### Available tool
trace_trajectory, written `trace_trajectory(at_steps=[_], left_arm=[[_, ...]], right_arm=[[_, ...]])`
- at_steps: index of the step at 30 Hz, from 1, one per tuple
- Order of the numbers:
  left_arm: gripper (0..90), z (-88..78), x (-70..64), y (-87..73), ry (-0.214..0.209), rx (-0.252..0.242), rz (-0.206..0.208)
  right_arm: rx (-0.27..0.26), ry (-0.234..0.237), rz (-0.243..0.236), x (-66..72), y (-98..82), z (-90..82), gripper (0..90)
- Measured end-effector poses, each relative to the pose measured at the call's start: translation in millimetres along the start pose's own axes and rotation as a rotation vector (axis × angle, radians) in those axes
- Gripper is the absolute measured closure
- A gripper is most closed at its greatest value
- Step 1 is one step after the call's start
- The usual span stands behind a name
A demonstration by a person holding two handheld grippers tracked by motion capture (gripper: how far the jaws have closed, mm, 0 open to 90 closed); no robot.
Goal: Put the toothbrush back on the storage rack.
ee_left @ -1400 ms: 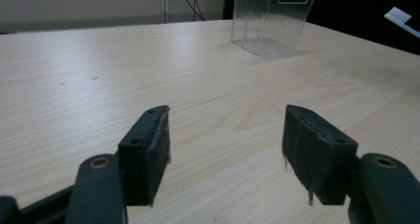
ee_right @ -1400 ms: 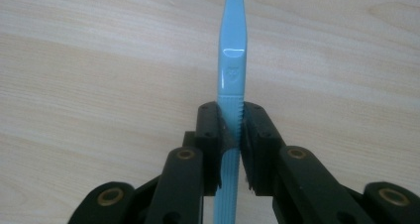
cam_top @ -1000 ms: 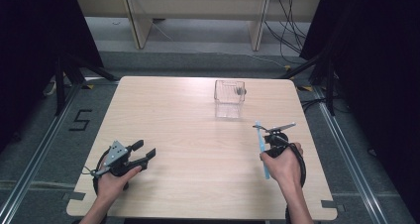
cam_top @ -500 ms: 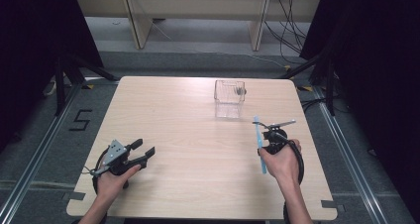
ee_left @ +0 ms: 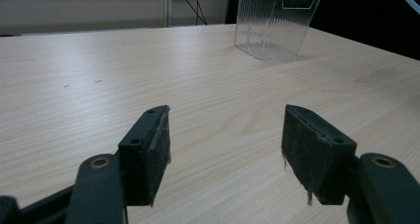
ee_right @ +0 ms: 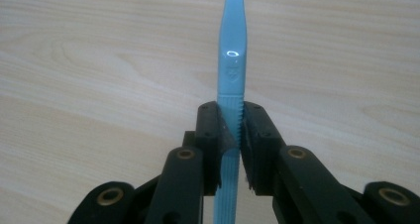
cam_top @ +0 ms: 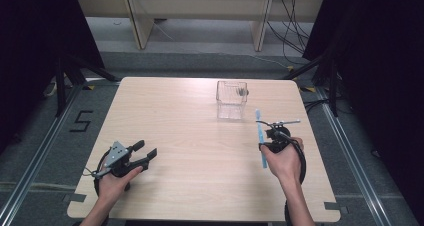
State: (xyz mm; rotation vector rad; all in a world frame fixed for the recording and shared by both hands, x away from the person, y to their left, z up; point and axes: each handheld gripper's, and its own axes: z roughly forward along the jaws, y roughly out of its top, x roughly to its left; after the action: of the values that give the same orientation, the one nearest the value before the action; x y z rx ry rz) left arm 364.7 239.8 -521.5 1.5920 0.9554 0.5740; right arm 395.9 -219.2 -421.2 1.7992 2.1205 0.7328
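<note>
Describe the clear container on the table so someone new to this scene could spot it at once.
Start at the light wooden table and look to its far edge, right of centre. There stands the clear ribbed plastic box, open at the top. It is the one see-through thing there, apart from both hand-held grippers and the blue toothbrush.

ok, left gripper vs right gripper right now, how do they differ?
The left gripper has its jaws wide apart with nothing between them; the right gripper is shut on a light blue toothbrush. In the high view the left gripper lies low at the wooden table near its left front, while the right gripper is at the right, nearer the clear plastic box. Both are hand-held with black jaws.
</note>
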Motion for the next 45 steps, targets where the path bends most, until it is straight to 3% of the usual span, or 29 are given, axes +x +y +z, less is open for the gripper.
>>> trace_trajectory(at_steps=[1, 2, 8, 10, 12, 13, 18, 20, 22, 25, 27, 28, 31, 34, 45], left_arm=[[34.9, 0.4, 0.0, -0.2, -0.001, -0.006, -0.004], [34.9, 1.1, 0.2, -0.5, -0.003, -0.010, -0.005], [34.9, 1.6, -0.8, -0.8, -0.009, -0.017, -0.006], [34.9, 0.3, -0.9, -0.3, -0.002, -0.004, -0.003], [34.9, 0.2, -0.7, -0.2, -0.002, -0.004, -0.003], [34.9, 0.0, -0.6, -0.1, -0.002, -0.004, -0.001], [34.9, 0.1, -0.7, 0.0, -0.002, -0.003, -0.001], [34.9, 0.1, -0.7, 0.0, -0.002, -0.004, -0.002], [34.8, 0.1, -0.6, 0.0, -0.002, -0.003, -0.001], [34.8, 0.1, -0.6, 0.0, -0.002, -0.004, -0.001], [34.8, 0.2, -0.5, 0.0, -0.002, -0.004, -0.001], [34.8, 0.1, -0.5, 0.0, -0.002, -0.003, 0.000], [34.9, 0.1, -0.6, 0.0, -0.002, -0.003, 0.000], [34.8, 0.2, -0.7, -0.2, -0.003, -0.003, -0.001], [34.8, 0.1, -0.4, -0.2, -0.003, -0.002, 0.000]], right_arm=[[0.003, 0.007, -0.022, -1.6, 0.4, -1.2, 79.1], [-0.007, 0.023, -0.012, -1.4, 0.8, -0.4, 79.1], [-0.077, 0.014, 0.003, 0.6, 3.1, 1.5, 79.1], [-0.101, 0.013, -0.015, -1.5, 3.9, 2.8, 79.1], [-0.104, 0.023, 0.005, 0.2, 3.8, 1.9, 79.1], [-0.119, 0.020, -0.022, -2.1, 3.9, 2.7, 79.1], [-0.154, 0.026, -0.013, -1.4, 5.3, 4.3, 79.1], [-0.186, 0.032, -0.053, -5.4, 5.2, 6.4, 79.1], [-0.179, 0.039, -0.007, -1.8, 4.8, 4.8, 79.1], [-0.217, 0.045, -0.031, -4.6, 5.9, 5.6, 79.1], [-0.234, 0.029, -0.050, -5.5, 6.8, 5.5, 79.1], [-0.237, 0.043, -0.018, -2.9, 6.5, 6.1, 79.1], [-0.262, 0.041, -0.055, -3.5, 7.6, 7.3, 79.1], [-0.288, 0.036, -0.040, -1.1, 7.8, 7.4, 79.1], [-0.364, 0.012, -0.072, -1.8, 10.7, 4.3, 79.1]])
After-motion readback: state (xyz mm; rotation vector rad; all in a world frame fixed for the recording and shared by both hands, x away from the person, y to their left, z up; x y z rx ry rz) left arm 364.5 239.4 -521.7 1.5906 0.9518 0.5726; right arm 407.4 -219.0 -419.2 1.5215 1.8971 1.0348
